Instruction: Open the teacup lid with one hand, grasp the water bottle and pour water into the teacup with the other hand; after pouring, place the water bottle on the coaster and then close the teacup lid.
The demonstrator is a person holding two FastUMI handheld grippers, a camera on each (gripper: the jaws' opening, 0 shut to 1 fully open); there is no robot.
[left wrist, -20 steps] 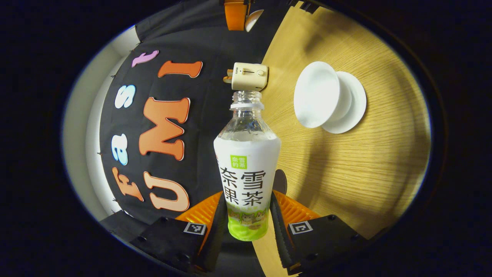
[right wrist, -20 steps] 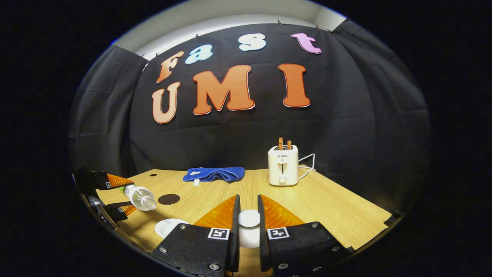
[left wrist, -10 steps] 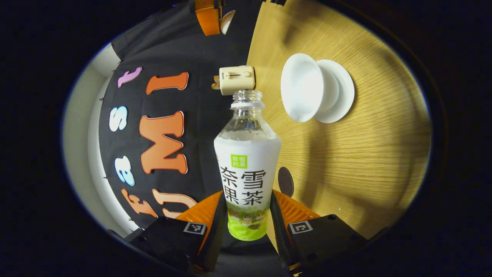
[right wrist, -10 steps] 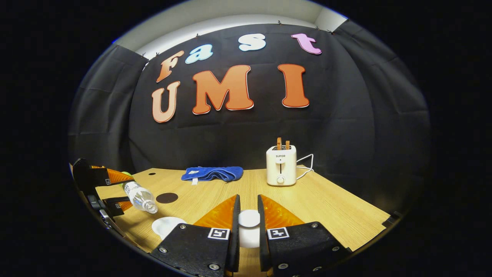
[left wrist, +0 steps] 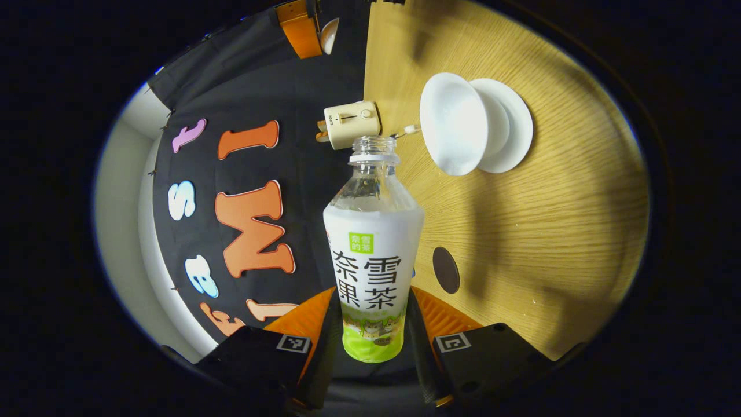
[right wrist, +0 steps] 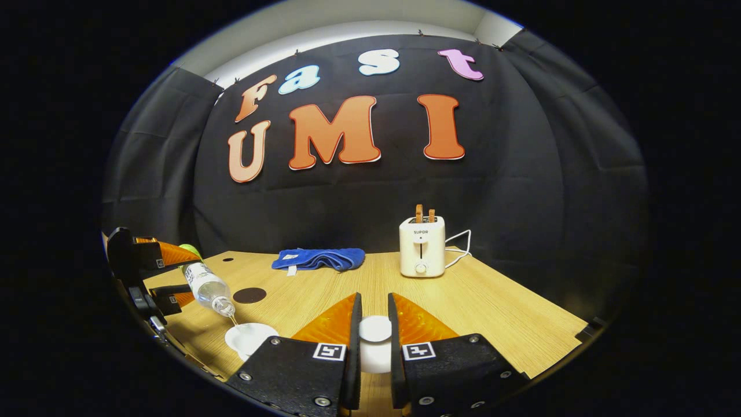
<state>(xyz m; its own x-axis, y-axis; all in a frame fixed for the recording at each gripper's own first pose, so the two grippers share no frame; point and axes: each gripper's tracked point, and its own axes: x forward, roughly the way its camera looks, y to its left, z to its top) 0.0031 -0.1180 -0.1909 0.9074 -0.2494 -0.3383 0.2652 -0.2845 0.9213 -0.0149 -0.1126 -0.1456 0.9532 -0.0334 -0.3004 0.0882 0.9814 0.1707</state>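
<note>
Just above the teacup [right wrist: 250,337], the water bottle [left wrist: 373,255] hangs tipped mouth-down in the left gripper [left wrist: 370,324], whose 2 fingers are clamped on the labelled lower body. In the right gripper view a thin stream falls from the bottle's mouth into the teacup, so pouring is under way. The teacup stands open on its saucer [left wrist: 512,130], with the dark round coaster [right wrist: 249,295] near it on the table [right wrist: 492,313], towards the back wall. The right gripper [right wrist: 374,330] is closed on the knob of the teacup lid [right wrist: 374,341], held to the right of the teacup.

The bottle looks like thin plastic, light and about partly full; it will likely dent under a hard squeeze, and its glossy label may slip. The hold low on the body seems sound, since the weight shifts towards the neck as it tilts. The lid and teacup look like ceramic: stiff, smooth, prone to chip. The lid is best held by its knob and lowered level.
</note>
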